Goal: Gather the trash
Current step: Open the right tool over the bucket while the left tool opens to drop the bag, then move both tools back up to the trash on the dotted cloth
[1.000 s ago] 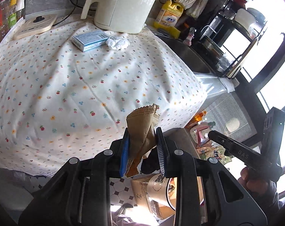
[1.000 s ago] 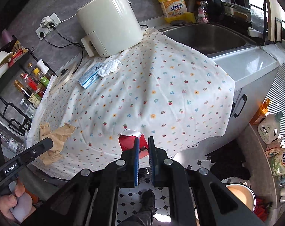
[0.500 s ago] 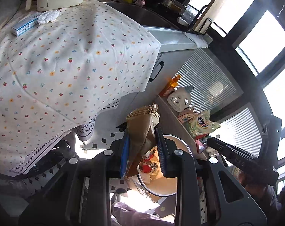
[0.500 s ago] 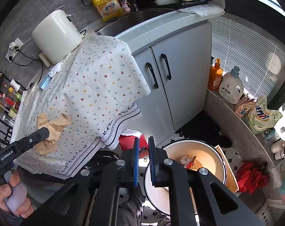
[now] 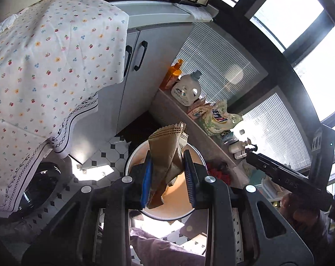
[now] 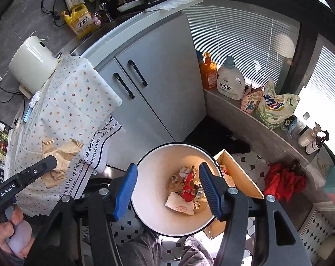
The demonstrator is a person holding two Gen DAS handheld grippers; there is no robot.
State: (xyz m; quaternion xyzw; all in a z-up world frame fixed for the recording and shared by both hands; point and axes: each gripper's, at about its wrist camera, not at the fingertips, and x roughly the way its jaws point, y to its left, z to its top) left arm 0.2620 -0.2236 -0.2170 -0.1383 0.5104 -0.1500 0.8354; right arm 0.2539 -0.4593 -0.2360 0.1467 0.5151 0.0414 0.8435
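Disposal is the step in hand: both grippers hang over the round white trash bin with a cream inside that stands on the black-and-white tiled floor in front of the grey two-door cabinet. The right gripper has its blue-padded jaws spread wide with nothing between them, and directly beneath the gap lie crumpled red and white wrappers at the bottom of the bin, so its load appears to be delivered. The left gripper holds a crumpled brown paper bag with a zigzag top edge; the jaws look only loosely set about it, the bag leaning on the left pad with a gap at the right one. Judging from this, the next move calls for letting the bag fall clear while the gripper is over the rim of the bin, then turning to the flower-print tablecloth, where a crumpled white tissue and a small blue box seem to be left to collect. The left wrist view hides most of the bin behind the bag and fingers, and shows nothing of its contents; the right wrist view looks straight into it, and also shows the left gripper from the side with the brown bag hanging over the cloth's edge, as well as an open cardboard box just beside the bin.
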